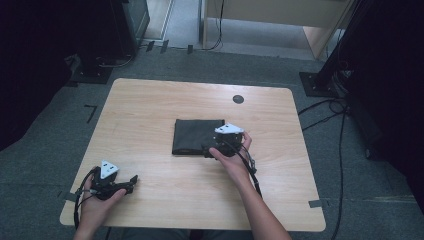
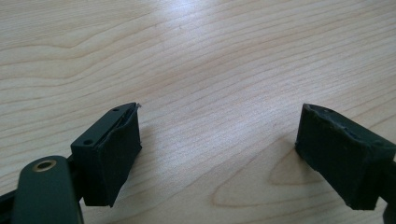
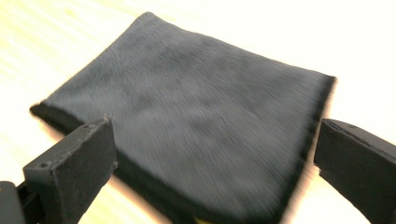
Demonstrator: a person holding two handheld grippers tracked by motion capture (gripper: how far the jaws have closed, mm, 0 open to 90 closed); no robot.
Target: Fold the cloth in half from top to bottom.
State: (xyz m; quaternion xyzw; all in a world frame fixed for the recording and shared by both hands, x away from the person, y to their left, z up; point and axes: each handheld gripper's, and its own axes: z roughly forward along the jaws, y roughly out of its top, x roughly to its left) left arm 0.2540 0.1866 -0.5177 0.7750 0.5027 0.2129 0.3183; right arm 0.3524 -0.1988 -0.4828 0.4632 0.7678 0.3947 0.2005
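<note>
We've got the cloth (image 1: pixel 197 136) folded mid-table, its right edge btwn the wide-open, empty jaws of the right gripper (image 1: pixel 212 149); left gripper (image 1: pixel 131 181) open too, empty, well apart near the front edge

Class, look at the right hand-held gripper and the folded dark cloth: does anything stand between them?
Nothing visible does. The right hand-held gripper is at the near right corner of the folded dark grey cloth, jaws open, with the cloth directly ahead on the light wooden table.

folded cloth (image 1: pixel 196 136) mid-table (image 1: pixel 150 100), right hand-held gripper (image 1: pixel 209 150) at its near edge
</note>
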